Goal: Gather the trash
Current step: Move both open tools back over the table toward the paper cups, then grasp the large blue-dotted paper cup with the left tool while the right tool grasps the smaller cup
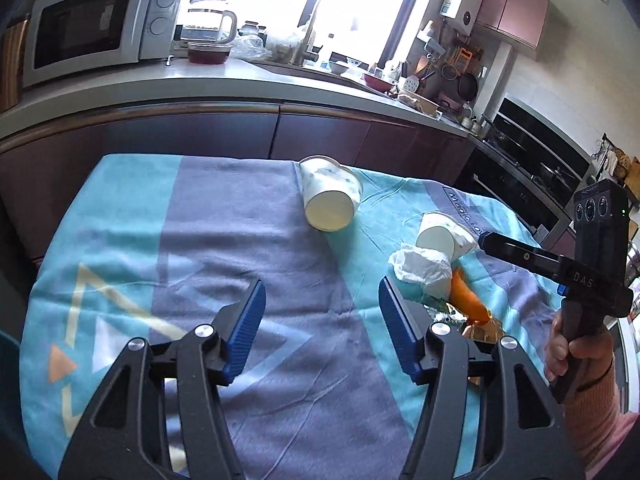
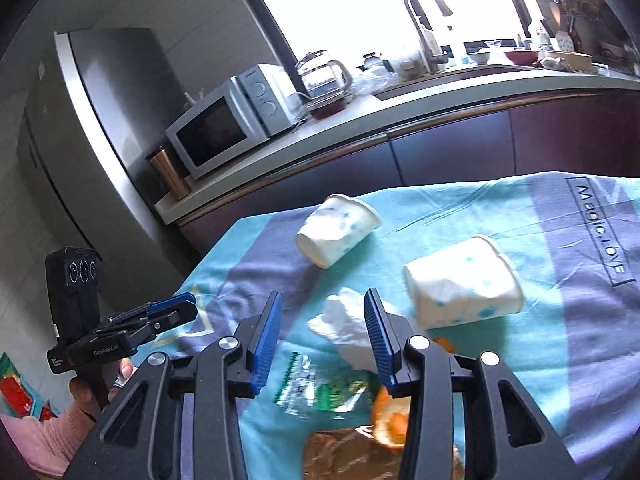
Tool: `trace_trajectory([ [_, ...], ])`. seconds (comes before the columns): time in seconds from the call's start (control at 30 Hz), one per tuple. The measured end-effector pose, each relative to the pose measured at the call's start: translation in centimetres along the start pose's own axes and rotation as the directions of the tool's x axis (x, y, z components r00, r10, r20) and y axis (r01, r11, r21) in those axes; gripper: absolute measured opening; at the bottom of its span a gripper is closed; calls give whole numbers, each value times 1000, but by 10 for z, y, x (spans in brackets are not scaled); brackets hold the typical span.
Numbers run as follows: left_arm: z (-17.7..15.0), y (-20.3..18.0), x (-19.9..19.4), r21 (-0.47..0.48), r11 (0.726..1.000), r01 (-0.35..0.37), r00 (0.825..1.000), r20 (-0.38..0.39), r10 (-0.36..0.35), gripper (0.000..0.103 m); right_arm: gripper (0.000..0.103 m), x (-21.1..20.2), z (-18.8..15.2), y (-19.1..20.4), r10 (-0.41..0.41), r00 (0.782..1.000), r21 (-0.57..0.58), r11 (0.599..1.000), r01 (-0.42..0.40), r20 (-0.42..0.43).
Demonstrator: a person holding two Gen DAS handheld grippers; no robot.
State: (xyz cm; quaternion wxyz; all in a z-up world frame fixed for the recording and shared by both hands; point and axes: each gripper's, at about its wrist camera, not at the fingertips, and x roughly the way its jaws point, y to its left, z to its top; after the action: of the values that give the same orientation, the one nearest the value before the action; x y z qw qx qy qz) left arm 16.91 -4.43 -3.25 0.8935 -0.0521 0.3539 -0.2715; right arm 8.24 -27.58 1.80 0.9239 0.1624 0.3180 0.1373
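Trash lies on a teal and grey cloth (image 1: 240,220). Two white paper cups lie tipped on their sides, one far (image 1: 330,200) (image 2: 338,230) and one nearer (image 1: 446,238) (image 2: 464,280). Beside the nearer cup sit a crumpled white tissue (image 1: 422,270) (image 2: 344,324) and an orange peel (image 1: 468,300) (image 2: 390,420). A clear wrapper with green print (image 2: 320,390) and a brown paper piece (image 2: 348,456) lie below the right gripper. My left gripper (image 1: 322,300) (image 2: 188,306) hangs open over bare cloth, holding nothing. My right gripper (image 2: 322,304) (image 1: 486,238) is open above the tissue and wrapper, pads pressing nothing.
A kitchen counter (image 1: 240,84) runs behind the table with a microwave (image 1: 100,28), a glass kettle (image 1: 208,24) and a sink tap (image 2: 420,12). A steel fridge (image 2: 100,120) stands at the left, an oven (image 1: 532,168) at the right. Hands grip both handles.
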Motion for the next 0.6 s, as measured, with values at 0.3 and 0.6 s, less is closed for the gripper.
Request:
trace_trajectory([
  [0.3,42,-25,72,55,997,-56,997,-45,58,64,42,-3,10,-83,-96,995,109,990,94,18],
  [0.6,68,-34,123,55,993,-103,992,-69,107,66,43,8,6,-122,-58,998,198,978,58,-5],
])
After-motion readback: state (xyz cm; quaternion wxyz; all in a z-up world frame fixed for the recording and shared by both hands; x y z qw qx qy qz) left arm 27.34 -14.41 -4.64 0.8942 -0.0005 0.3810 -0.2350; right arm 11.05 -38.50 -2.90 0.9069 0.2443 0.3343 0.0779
